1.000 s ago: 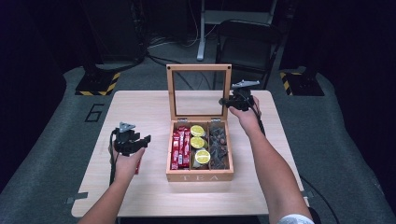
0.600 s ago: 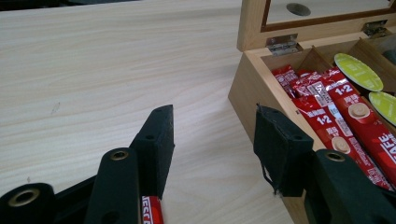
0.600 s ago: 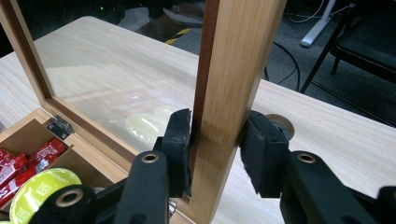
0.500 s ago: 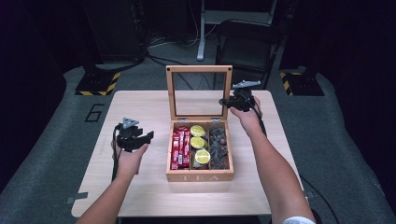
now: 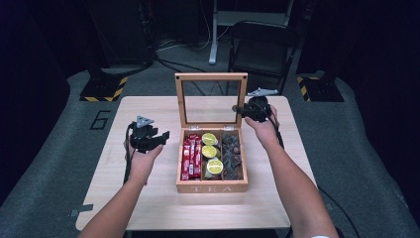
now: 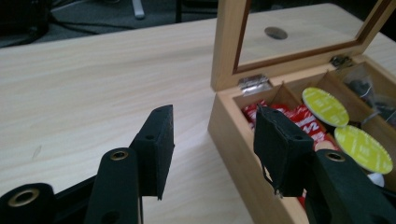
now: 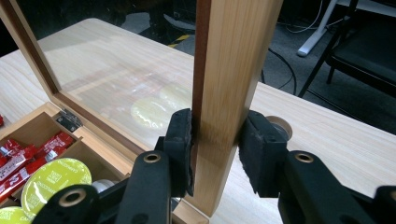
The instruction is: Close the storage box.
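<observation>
Lid (image 7: 229, 70) of tea box (image 5: 212, 187) sits clamped upright in your R gripper (image 7: 215, 140). L gripper (image 6: 212, 140) hangs half open, empty. Next, prob swing lid down slowly.

The box (image 5: 212, 187) is pale honey wood with "TEA" in faint letters on its front wall, and its lid (image 5: 211, 77) is a like wooden frame with a darker brown inner edge around clear glass. Inside lie red sachets (image 5: 191, 157) with white print, lime-yellow capsules (image 5: 211, 151) with small dark print, and dark brown bags (image 5: 231, 155). Both grippers (image 5: 152, 139) (image 5: 239, 110) are black, each topped by a grey plate, and the tabletop (image 5: 148, 198) is light, fine-grained wood.
</observation>
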`<state>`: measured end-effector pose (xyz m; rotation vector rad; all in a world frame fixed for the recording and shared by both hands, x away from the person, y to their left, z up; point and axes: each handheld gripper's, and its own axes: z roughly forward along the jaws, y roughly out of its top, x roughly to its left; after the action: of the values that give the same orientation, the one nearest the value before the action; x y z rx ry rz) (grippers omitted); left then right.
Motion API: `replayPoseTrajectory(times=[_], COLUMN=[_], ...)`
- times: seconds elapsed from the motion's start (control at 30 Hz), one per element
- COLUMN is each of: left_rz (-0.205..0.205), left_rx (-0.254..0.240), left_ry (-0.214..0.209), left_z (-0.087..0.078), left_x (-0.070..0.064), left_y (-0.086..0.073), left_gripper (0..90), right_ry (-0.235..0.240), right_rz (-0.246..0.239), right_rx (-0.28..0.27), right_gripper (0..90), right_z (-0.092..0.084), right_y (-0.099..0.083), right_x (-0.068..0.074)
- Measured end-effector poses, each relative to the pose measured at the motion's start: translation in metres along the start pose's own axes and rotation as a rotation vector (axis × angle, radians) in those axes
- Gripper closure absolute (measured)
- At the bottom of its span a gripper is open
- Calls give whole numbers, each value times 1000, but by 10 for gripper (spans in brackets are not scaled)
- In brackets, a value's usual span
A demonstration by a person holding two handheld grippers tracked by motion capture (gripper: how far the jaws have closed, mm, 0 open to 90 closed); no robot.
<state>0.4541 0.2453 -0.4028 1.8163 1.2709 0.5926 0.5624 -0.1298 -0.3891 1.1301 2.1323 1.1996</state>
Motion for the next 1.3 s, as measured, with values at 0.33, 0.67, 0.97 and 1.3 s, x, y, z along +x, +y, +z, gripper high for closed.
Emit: replayPoseTrajectory(times=[0.33,0.67,0.97,1.3], left_rz=[34,87,120,126], left_rx=[-40,-71,-124,-149], left_ry=[-31,-52,-71,-72], left_z=[1,3,1,1], left_x=[-13,-25,-31,-32], left_y=[28,53,75,89], left_gripper=[481,477,470,493], right_ry=[-13,-31,-35,-18], right_rz=[-27,-67,-63,-65], right_rx=[-16,-28,-42,-41], right_gripper=[651,649,648,646], right_z=[-8,-16,-18,-21], right_y=[-5,-11,-15,-16], right_x=[7,14,17,18])
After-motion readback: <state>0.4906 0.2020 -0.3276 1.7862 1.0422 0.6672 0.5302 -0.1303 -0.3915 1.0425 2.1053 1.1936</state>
